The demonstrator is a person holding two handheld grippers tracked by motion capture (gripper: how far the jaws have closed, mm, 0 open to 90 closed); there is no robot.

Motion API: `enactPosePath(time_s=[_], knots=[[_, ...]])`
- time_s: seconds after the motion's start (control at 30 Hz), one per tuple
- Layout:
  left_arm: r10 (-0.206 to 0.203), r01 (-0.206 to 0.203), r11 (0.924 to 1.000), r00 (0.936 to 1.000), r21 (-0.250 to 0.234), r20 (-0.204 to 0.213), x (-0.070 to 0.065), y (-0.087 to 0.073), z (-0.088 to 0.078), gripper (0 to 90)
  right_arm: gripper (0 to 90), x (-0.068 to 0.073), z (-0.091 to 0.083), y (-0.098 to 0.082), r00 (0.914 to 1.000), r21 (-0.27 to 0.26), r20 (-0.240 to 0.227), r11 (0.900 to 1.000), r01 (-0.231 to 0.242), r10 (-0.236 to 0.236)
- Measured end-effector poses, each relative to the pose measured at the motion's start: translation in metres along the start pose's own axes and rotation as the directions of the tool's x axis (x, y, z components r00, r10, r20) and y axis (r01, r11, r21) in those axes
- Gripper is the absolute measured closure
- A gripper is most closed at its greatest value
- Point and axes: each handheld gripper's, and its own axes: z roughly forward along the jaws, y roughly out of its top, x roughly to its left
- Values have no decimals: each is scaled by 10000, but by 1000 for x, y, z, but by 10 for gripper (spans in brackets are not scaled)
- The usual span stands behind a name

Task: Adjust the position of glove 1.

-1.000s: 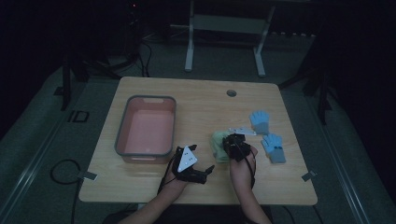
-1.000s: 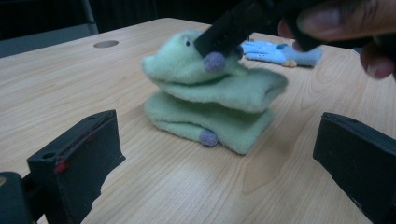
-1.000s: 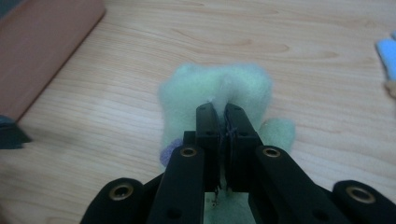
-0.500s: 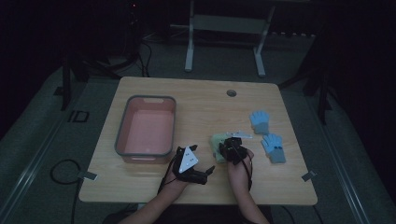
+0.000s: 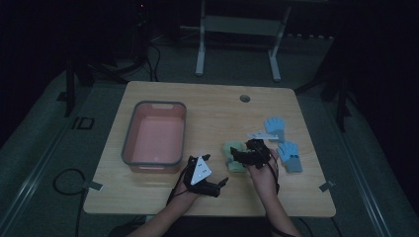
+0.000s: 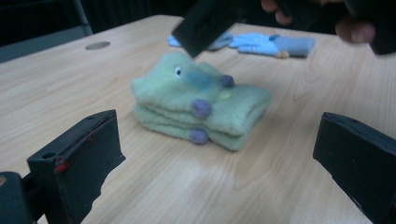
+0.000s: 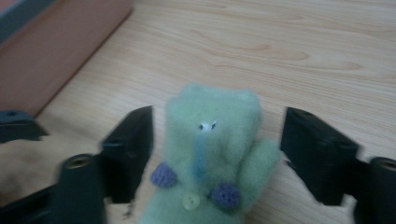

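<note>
A folded stack of green fleece mittens point(image 5: 232, 156) with purple dots and a small face lies mid-table. My right gripper point(image 5: 239, 156) hangs over its right end. In the right gripper view the right gripper point(image 7: 215, 135) is open. Its jaws have just been opening, and the green mittens point(image 7: 212, 140) lie between them with a gap on both sides. My left gripper point(image 5: 217, 184) rests near the table's front edge. In its own view the left gripper point(image 6: 219, 142) is open wide, facing the green mittens point(image 6: 201, 100) a short way ahead.
A pink bin with a grey rim point(image 5: 129, 133) stands to the left. Two light blue gloves point(image 5: 274, 126) point(image 5: 290, 156) lie to the right of the right hand. A round grommet point(image 5: 244, 98) sits near the table's far edge.
The right hand has shifted a little over the green mittens. The left hand and its gripper have kept still.
</note>
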Motion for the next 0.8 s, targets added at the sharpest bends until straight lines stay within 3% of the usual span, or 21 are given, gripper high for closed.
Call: enactPosePath(time_s=[0.17, 0.23, 0.33, 0.4, 0.47, 0.57, 0.63, 0.67, 0.7, 0.8], knots=[[191, -192, 9997, 9998, 139, 80, -6, 0, -2, 12, 171, -18, -7, 2, 9984, 49, -473, 9995, 311, -309], [169, -171, 9997, 9997, 155, 168, -7, 1, -1, 12, 210, -24, -10, 3, 9972, -14, -302, 9976, 686, -686], [-106, 91, 9994, 9990, 342, 431, -4, 6, -2, 13, 184, -29, -13, 4, 9814, -86, -472, 9825, 1859, -1861], [7, -20, 9996, 9991, 289, 428, -3, 9, -1, 13, 162, -33, -15, 5, 9702, -157, -797, 9735, 2281, -2286], [173, -190, 9995, 9979, 258, 627, -2, 13, -1, 13, 178, -39, -17, 5, 9710, -186, -1088, 9771, 2121, -2128], [243, -328, 9961, 9944, 814, 1031, -1, 18, 5, 18, 132, -46, -21, 6, 9693, -507, -1650, 9830, 1762, -1823], [503, -644, 9935, 9880, 936, 1460, -2, 20, 9, 54, 123, -49, -21, 6, 9643, -486, -1868, 9822, 1815, -1875], [508, -679, 9928, 9847, 989, 1667, -2, 22, 13, 54, 106, -51, -21, 6, 9607, -493, -2178, 9850, 1652, -1720], [567, -771, 9909, 9825, 1104, 1775, -3, 25, 16, 55, 108, -53, -22, 6, 9614, -549, -2201, 9861, 1566, -1649], [1045, -1281, 9852, 9755, 1137, 1936, -5, 31, 26, 76, 191, -58, -19, 8, 9547, -555, -2390, 9840, 1690, -1775]])
